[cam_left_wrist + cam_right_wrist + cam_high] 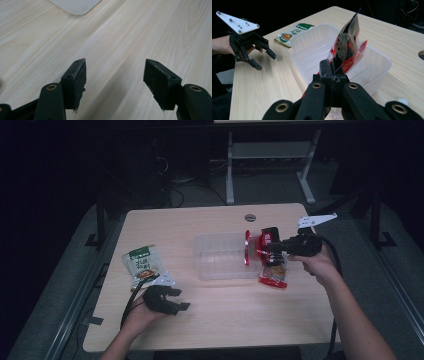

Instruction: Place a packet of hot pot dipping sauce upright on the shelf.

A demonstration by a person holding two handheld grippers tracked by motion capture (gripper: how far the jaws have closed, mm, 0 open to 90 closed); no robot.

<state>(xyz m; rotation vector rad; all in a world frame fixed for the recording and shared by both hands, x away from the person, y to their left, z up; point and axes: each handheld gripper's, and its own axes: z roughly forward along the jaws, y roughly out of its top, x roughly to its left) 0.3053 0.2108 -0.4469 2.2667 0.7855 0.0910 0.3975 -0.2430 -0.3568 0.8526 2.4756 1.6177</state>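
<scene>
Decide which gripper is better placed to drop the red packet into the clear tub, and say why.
Right. The right gripper already pinches the red packet above the clear tub; the left gripper is open, empty, farther off.

Red-black packet [347, 47] upright, pinched at bottom edge, over clear tub [312, 47].

Table [225, 305] is pale matt wood-grain, bin [317, 47] clear smooth plastic, red-black packet [347, 47] glossy film, green packet [142, 265] glossy too, jaw pads [79, 82] matt black, scuffed rough.
</scene>
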